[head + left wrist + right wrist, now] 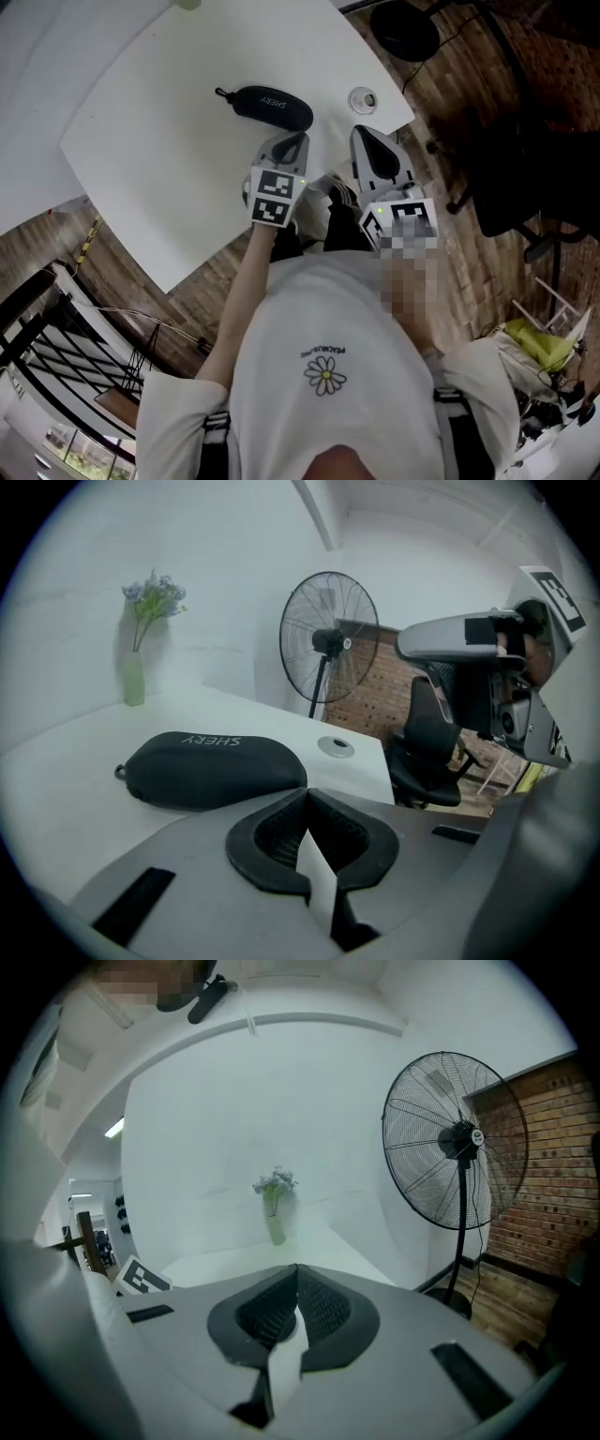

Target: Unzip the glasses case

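Note:
The black glasses case (272, 105) lies zipped on the white table (159, 178), its zip pull at the left end. In the left gripper view the case (211, 766) sits just beyond the jaws and a little to their left. My left gripper (298, 141) hovers close to the case's near side, apart from it, jaws shut and empty (307, 792). To its right, over the table's near corner, my right gripper (362, 133) is also shut with nothing in it (297, 1267). It points away from the case, which is out of the right gripper view.
A round cable grommet (362, 99) sits in the table right of the case. A green vase of flowers (135, 677) stands at the table's far side. A pedestal fan (328, 635) and a black office chair (525, 159) stand on the wood floor past the table edge.

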Tool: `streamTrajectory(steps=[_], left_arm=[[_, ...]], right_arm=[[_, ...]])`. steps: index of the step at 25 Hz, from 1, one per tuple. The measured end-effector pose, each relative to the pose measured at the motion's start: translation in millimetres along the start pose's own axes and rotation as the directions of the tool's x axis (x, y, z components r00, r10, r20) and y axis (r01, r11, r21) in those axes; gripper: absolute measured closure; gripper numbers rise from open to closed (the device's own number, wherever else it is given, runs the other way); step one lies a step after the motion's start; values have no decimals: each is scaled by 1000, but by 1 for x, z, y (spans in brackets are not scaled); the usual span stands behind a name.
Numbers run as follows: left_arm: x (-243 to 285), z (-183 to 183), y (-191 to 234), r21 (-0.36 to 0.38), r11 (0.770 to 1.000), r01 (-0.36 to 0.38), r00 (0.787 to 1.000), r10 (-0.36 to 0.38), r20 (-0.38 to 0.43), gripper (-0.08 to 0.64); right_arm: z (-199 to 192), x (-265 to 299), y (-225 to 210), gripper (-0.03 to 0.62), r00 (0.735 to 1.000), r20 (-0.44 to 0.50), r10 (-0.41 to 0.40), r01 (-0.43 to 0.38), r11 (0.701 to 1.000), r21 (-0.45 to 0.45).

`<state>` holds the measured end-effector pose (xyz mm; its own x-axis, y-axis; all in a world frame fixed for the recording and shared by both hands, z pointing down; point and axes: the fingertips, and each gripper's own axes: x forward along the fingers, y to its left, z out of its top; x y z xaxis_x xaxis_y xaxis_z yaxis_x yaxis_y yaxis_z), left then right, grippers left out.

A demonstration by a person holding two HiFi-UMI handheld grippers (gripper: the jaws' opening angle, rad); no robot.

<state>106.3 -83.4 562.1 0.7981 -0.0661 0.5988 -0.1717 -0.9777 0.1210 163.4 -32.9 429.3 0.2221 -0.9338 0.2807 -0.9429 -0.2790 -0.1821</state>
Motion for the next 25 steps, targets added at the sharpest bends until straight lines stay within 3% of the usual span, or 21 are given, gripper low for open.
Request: streamTrajectory(steps=[7, 11, 14, 16, 18, 21, 25], left_arm=[[19, 12, -6, 20, 999, 42, 999, -42, 0, 545], [-6, 45, -4, -10, 997, 72, 991, -71, 117, 545], [-25, 73, 26, 89, 996, 4, 988, -18, 156, 545], [-24, 77, 52, 206, 977, -62, 992, 38, 118, 546], [-18, 69, 68, 303, 950, -72, 997, 60, 49, 546], [-11, 61, 77, 349, 935, -59, 998, 60, 6, 546], [-6, 60, 83, 370, 926, -72, 997, 73, 10, 546]], right_arm=[[-11, 6, -17, 584, 999, -28, -19, 19, 1000, -12], [-30, 18, -19, 584, 991, -124, -57, 56, 998, -16], [-54, 32, -8, 459, 972, -233, -20, 12, 999, -37], [-76, 42, 2, 416, 950, -311, -5, -20, 997, -76], [-96, 51, 14, 399, 924, -383, 10, -56, 992, -109], [-111, 66, 33, 399, 899, -437, 30, -88, 990, -113], [-120, 84, 38, 399, 889, -456, -28, -56, 984, -171]])
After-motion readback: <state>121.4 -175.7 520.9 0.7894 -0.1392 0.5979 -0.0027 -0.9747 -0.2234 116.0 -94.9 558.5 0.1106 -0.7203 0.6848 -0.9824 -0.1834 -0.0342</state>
